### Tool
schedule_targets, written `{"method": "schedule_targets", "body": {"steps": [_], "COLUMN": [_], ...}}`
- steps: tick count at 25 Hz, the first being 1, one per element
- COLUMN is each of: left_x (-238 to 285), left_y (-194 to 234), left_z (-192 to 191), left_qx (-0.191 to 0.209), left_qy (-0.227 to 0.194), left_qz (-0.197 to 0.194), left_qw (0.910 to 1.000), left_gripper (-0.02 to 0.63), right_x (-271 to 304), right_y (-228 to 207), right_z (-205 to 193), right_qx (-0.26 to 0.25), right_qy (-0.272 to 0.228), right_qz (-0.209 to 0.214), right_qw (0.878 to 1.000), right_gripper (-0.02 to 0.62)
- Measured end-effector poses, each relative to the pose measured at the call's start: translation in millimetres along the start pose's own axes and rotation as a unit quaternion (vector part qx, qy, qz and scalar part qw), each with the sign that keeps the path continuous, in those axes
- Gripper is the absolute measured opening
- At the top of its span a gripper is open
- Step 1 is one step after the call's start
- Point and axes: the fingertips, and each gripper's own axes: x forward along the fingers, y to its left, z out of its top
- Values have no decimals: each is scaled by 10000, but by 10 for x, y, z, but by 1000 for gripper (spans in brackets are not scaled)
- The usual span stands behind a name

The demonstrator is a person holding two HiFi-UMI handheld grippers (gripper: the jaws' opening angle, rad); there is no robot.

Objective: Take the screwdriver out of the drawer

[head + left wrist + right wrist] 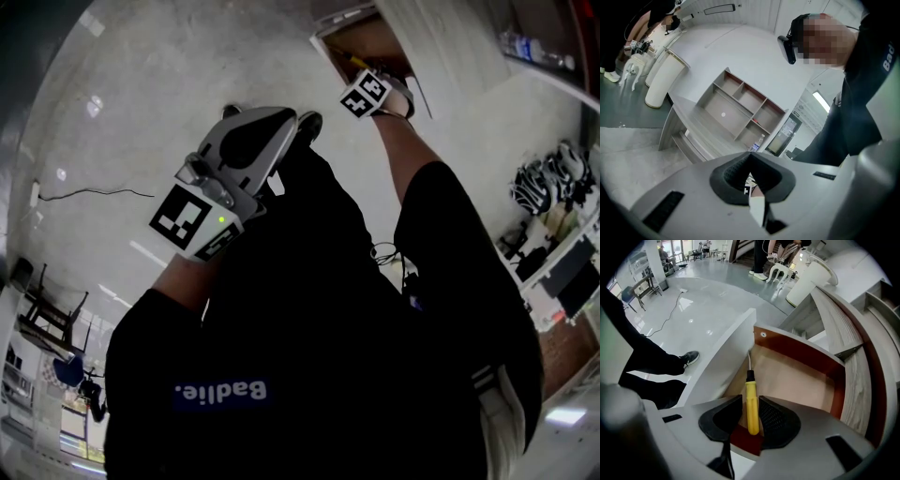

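A screwdriver (751,408) with a yellow handle and a thin metal shaft lies on the pale floor of an open drawer (801,350) with red-brown walls. My right gripper (750,400) points steeply down into the drawer. It is open, and the handle lies between its black pads with a little room on each side. In the head view the right gripper (362,75) reaches into the drawer (352,37) at the top. My left gripper (281,117) is held up in front of the person's chest, away from the drawer. The left gripper (751,161) is shut, with nothing in it.
The drawer's white front panel (722,348) stands to the left of the screwdriver. A grey cabinet with open compartments (740,103) and a white cylindrical bin (663,79) are nearby. A cable (94,194) runs across the glossy floor. A person's shoe (689,357) is beside the drawer.
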Motion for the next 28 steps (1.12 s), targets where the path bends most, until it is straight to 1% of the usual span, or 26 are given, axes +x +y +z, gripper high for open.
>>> {"method": "schedule_targets", "body": {"steps": [5,13,17,19,24,28], "left_x": [-15,-124,-136,-143,-146,-164], "left_y": [13,98,140,133,59,-42], "left_z": [-126,-191,-230,-251,-235,-111], "left_qx": [-101,-208,-241,-244,-227,-129], "left_qy": [129,161,188,209,223,89], "left_qz": [79,239,301,302,253,175], "left_qw": [9998,9994,9991,9990,9992,9997], "left_gripper": [2,2,2,2,2,2], "right_x": [112,237,239,224,142,-80], "right_y": [-27,-3,-20,-25,-49,-84], "right_z": [-25,-11,-1,5,24,89], "right_qx": [-149,-313,-272,-253,-183,62], "right_qy": [115,256,228,205,149,2], "right_qz": [7,80,43,43,88,47], "right_qw": [9998,9992,9994,9995,9997,10000], "right_gripper": [130,129,128,97,97,97]}}
